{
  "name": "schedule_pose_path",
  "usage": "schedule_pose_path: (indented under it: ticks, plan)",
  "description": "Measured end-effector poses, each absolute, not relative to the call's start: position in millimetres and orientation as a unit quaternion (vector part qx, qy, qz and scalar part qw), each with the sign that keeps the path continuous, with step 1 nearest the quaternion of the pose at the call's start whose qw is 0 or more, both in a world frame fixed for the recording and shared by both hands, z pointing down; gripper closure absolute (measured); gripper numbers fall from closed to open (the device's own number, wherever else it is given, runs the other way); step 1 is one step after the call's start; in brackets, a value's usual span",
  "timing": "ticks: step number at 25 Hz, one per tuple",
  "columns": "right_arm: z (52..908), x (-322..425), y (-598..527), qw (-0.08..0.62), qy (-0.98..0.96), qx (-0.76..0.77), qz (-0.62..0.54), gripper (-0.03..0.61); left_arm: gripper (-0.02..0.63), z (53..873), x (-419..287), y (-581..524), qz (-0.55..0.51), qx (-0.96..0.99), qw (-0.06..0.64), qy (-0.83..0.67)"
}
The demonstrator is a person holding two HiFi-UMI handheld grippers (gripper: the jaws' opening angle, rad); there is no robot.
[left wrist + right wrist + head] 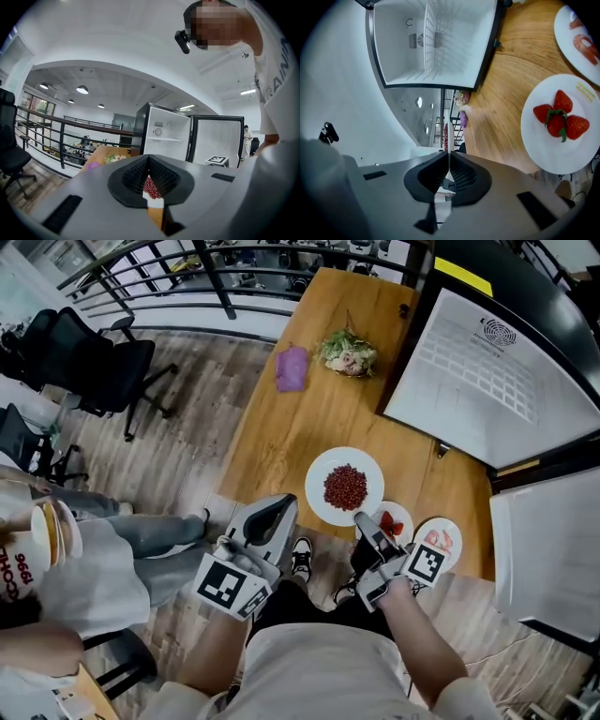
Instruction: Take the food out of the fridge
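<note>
A white plate of red berries (346, 486) sits at the near end of the wooden table (300, 427). My right gripper (360, 517) is shut on its near rim. In the right gripper view the plate (449, 129) runs edge-on as a thin white line up from the closed tips of the right gripper (449, 154). My left gripper (284, 505) is just left of the plate, shut, with nothing in it. Past the closed tips of the left gripper (149, 160), the left gripper view shows the berries (150, 187) beyond. The fridge (487, 371) stands open at the right, its inside (436, 42) bare.
A small plate of strawberries (395, 519) and another plate (441, 538) lie beside my right hand. A salad (349, 354) and a purple item (292, 368) lie at the far end. A seated person with a cup (54, 531) and office chairs (94, 362) are at the left.
</note>
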State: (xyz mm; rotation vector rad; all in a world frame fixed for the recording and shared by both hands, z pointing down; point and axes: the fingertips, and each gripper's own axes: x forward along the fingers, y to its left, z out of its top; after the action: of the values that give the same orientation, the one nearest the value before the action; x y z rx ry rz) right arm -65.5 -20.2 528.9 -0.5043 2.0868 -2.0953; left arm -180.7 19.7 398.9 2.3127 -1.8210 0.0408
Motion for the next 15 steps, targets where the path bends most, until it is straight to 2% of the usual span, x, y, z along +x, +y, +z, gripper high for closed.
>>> schedule_pose_path:
  ticks: [15]
  plan:
    - [621,-79,51,0.018,0.663,-0.201,-0.721,0.549,0.607,412,-193,19,0.027,0.791,0.110,-0.601]
